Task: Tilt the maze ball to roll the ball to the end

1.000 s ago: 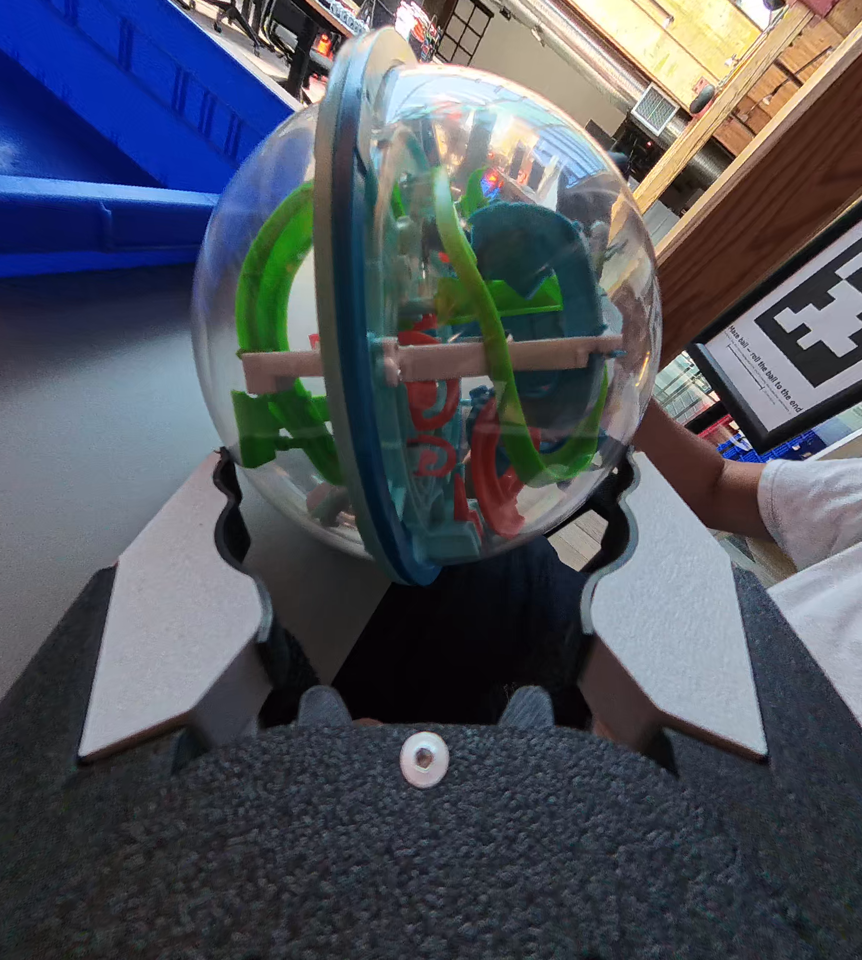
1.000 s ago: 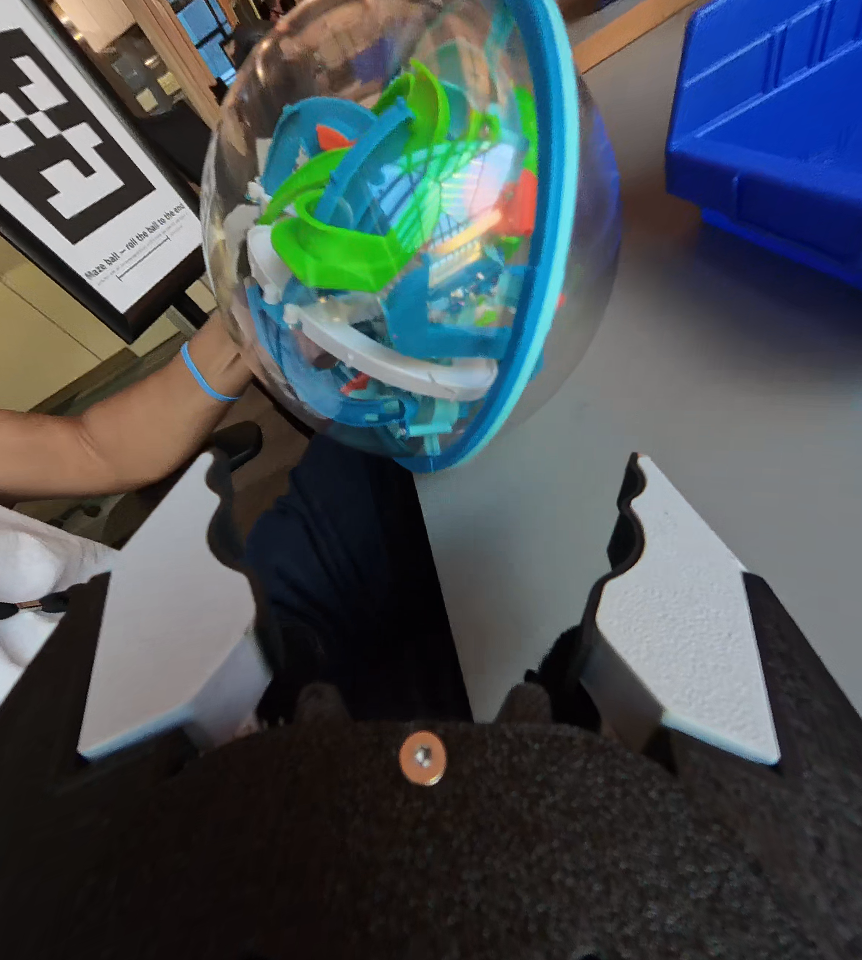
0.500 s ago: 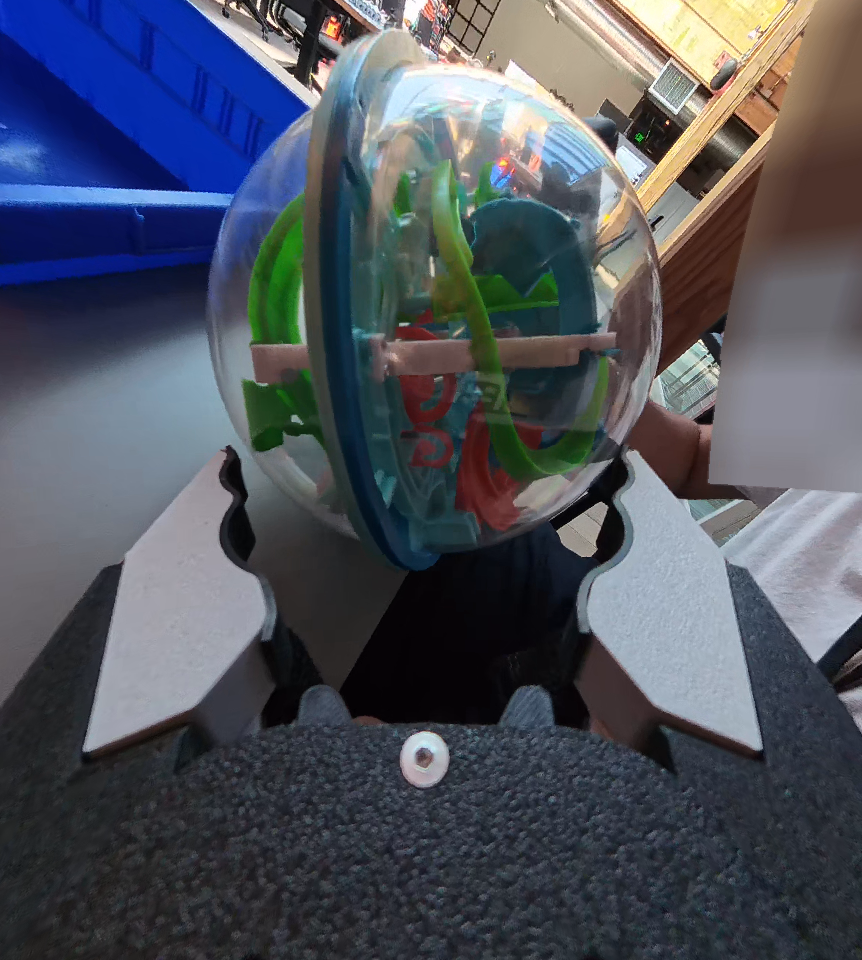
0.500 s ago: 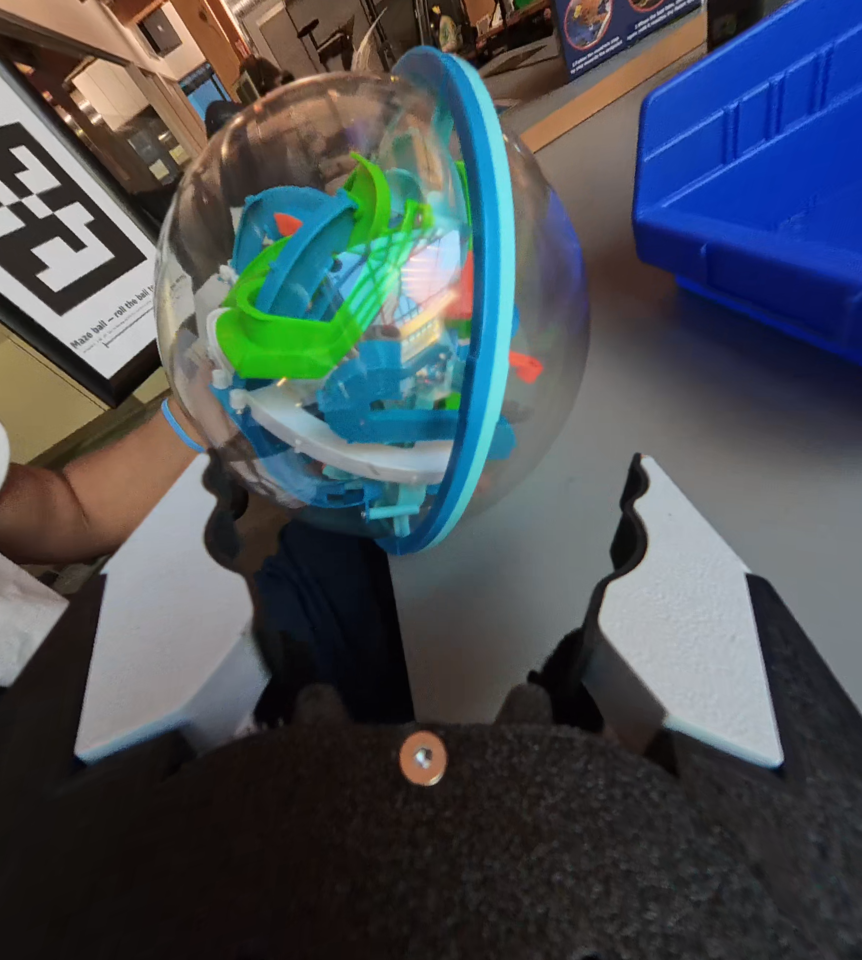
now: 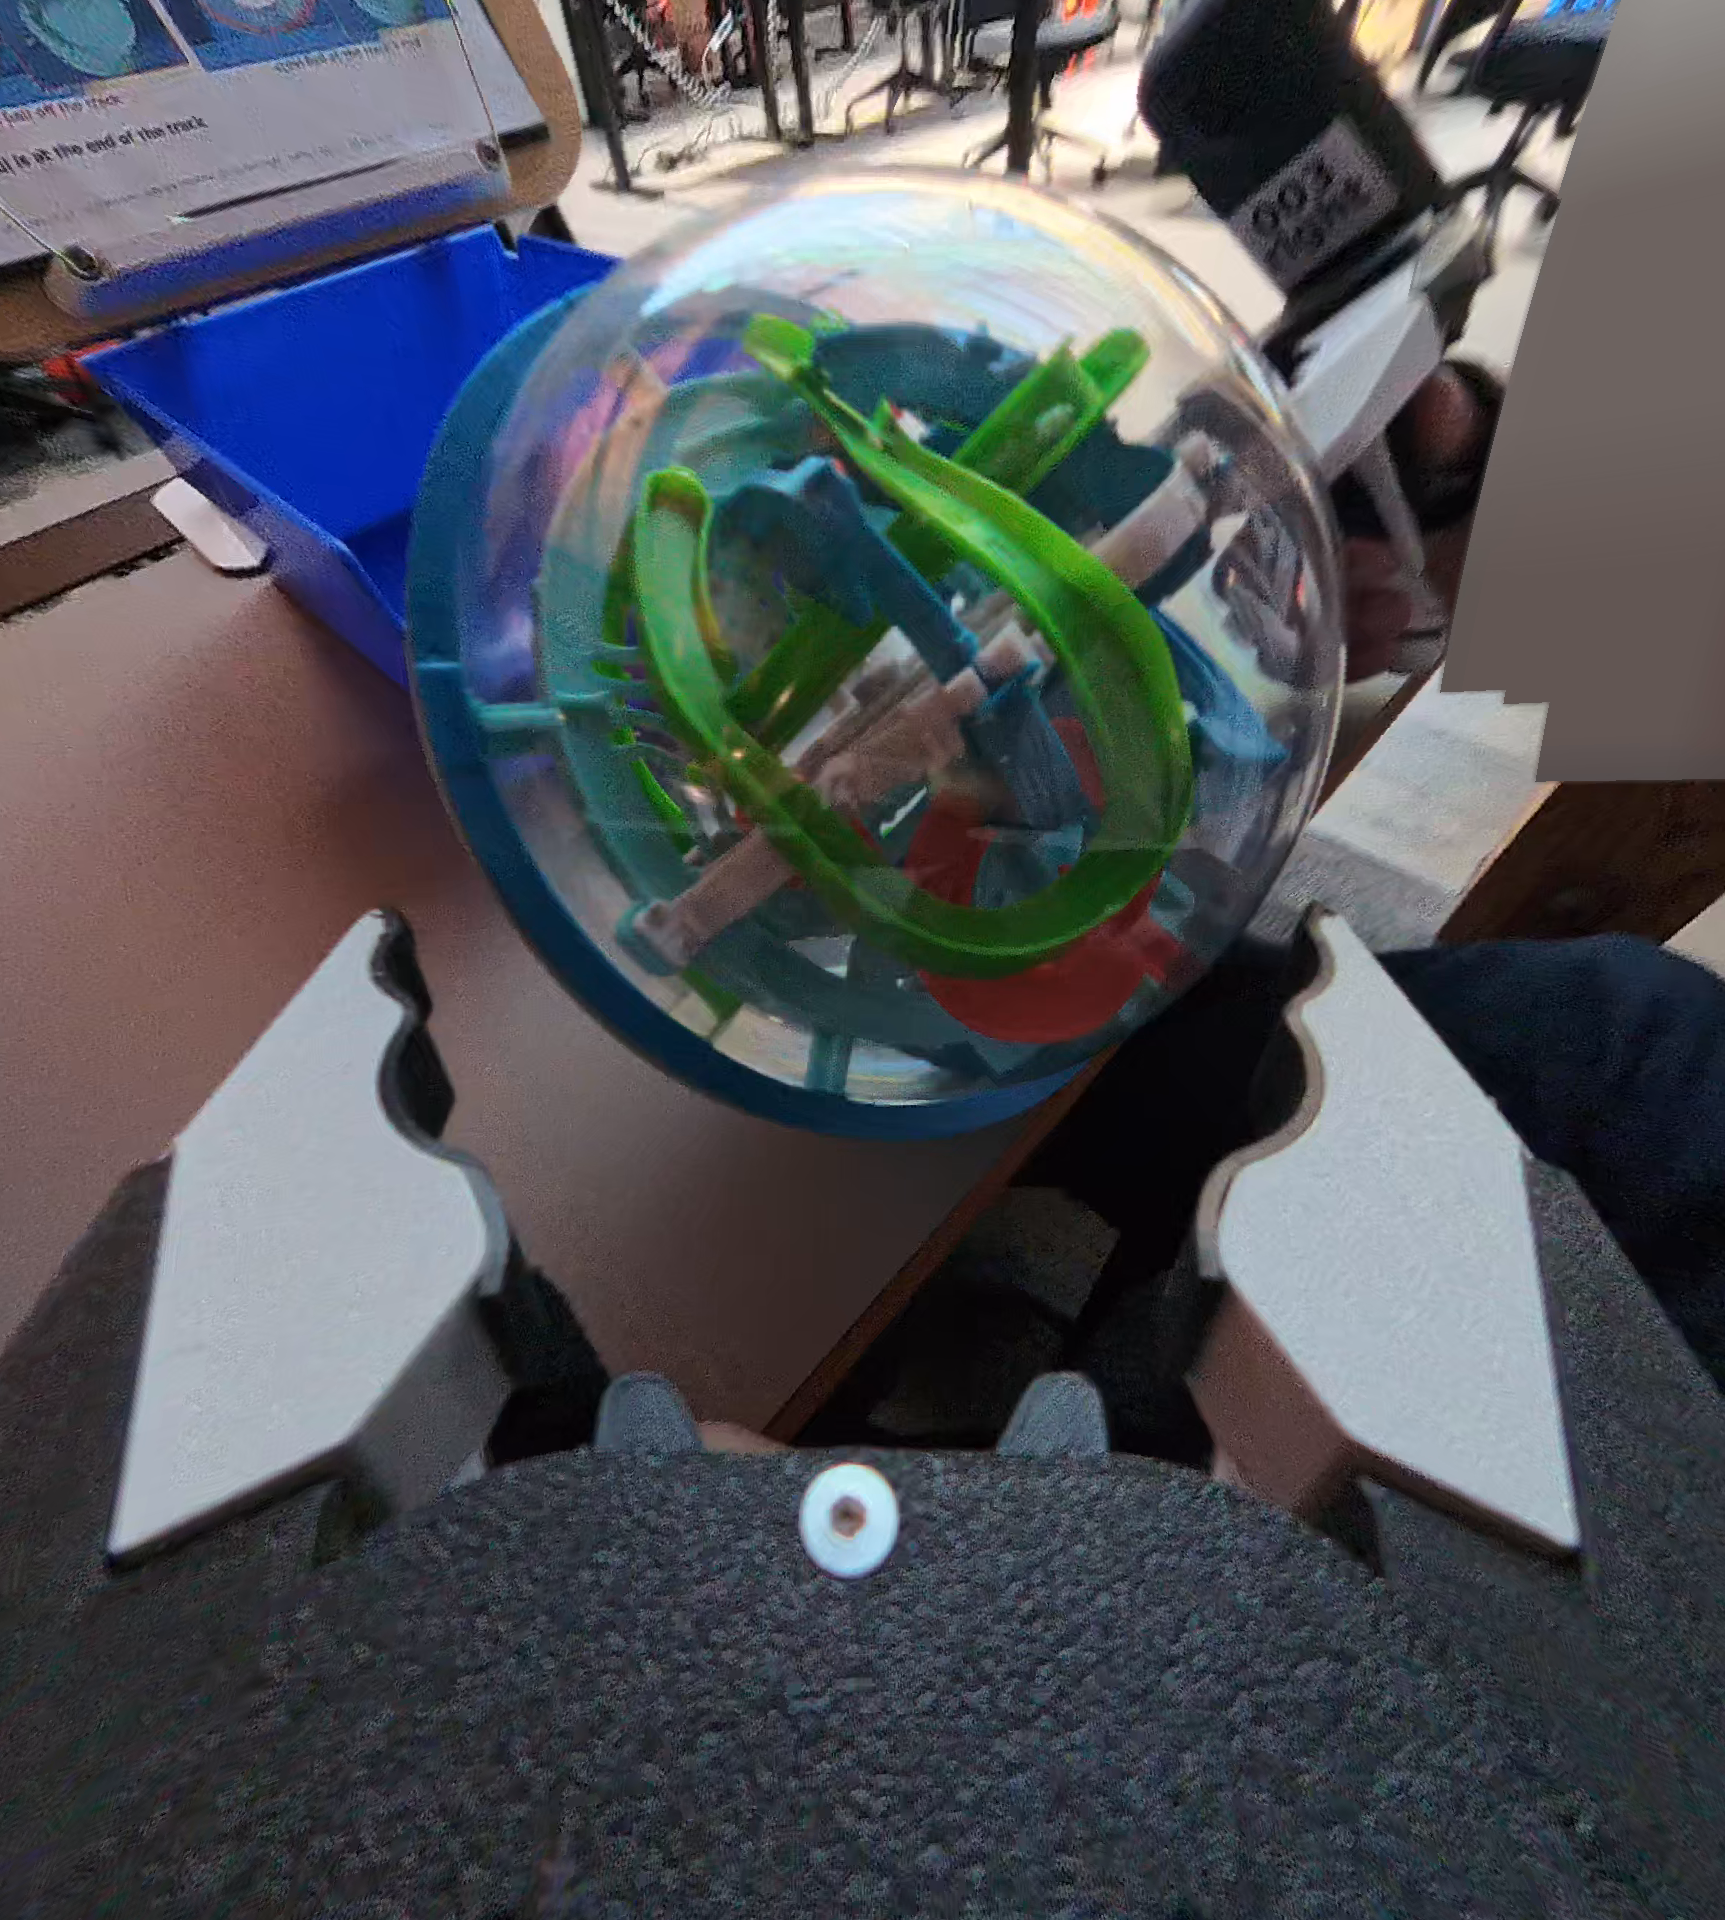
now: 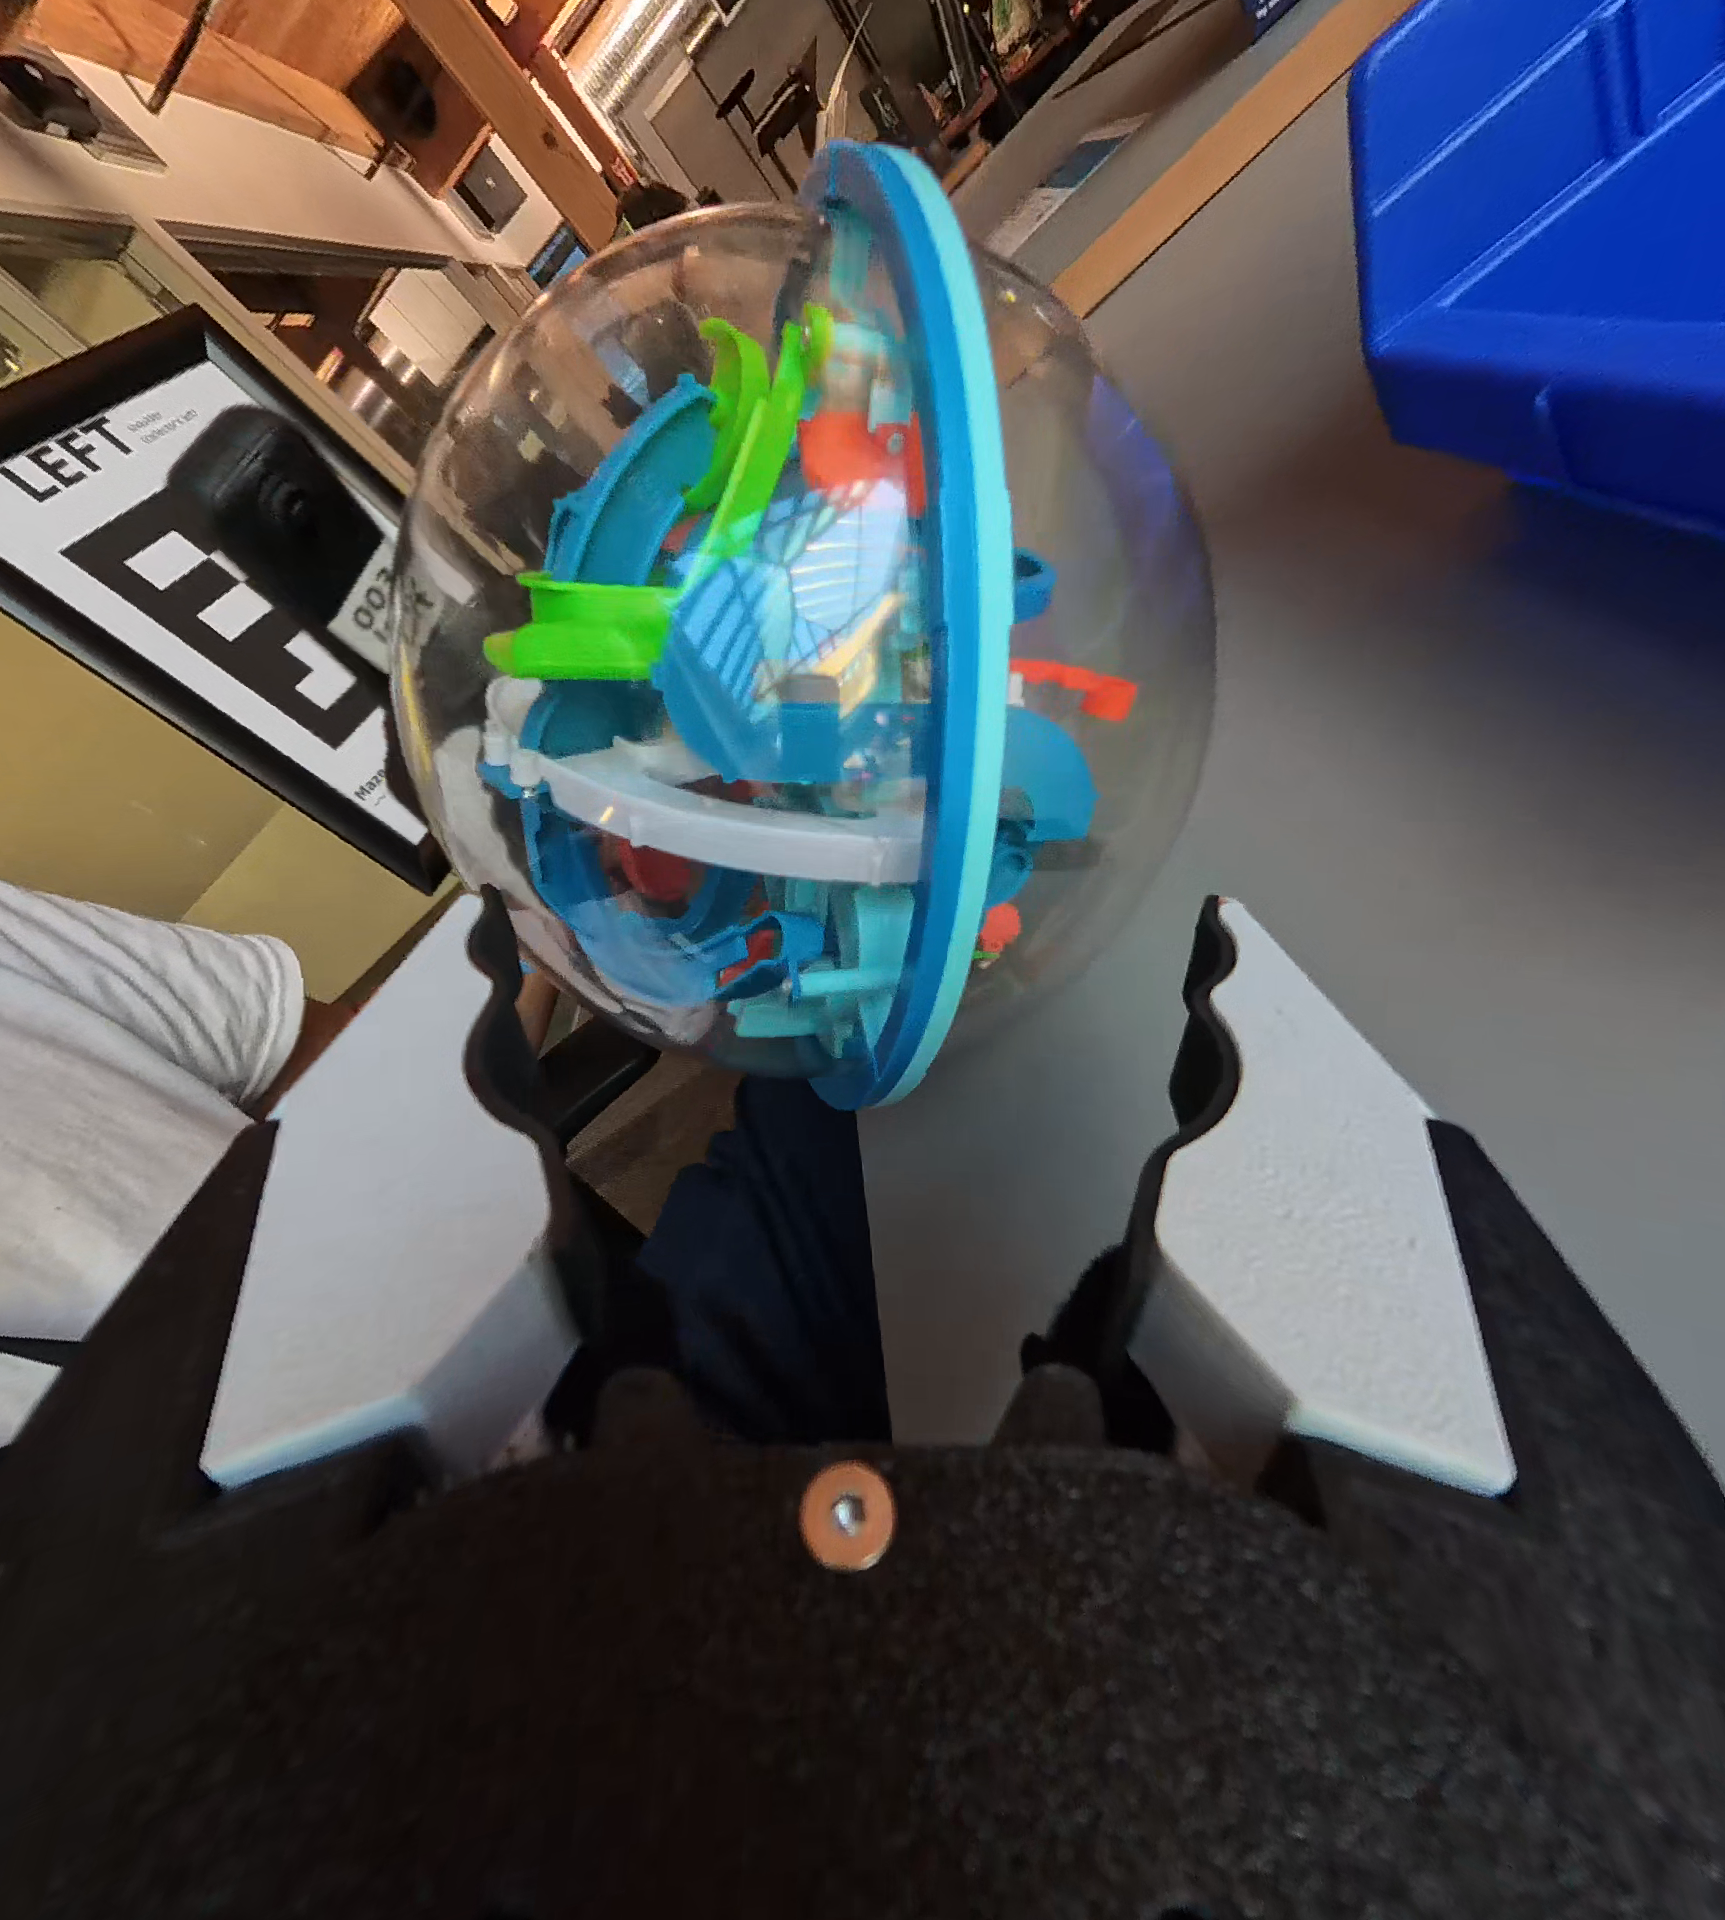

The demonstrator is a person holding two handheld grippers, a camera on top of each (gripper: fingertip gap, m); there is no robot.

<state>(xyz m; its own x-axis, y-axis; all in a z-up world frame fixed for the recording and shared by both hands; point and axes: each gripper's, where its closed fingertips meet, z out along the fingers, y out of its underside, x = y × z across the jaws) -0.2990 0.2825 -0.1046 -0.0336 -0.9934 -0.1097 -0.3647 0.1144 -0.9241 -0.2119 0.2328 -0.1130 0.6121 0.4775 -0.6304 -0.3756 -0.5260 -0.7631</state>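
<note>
Maze ball: clear sphere with a blue equator ring and green, blue and red tracks inside; raised off the table, ahead of both grippers.
Left view only: ring tilted and seen from below; green loop faces the camera; a clipboard with a sheet stands behind the blue bin.
Right view only: ring stands nearly upright; a framed marker sign to the left.
Left gripper: jaws wide; right fingertip meets the sphere's lower edge, left fingertip clear of it.
Right gripper: jaws wide; left fingertip against the sphere, right fingertip apart.
Surroundings: the person's white sleeve at left; blue bin at right.
Clearance: open grey table; table edge just below the ball.
</note>
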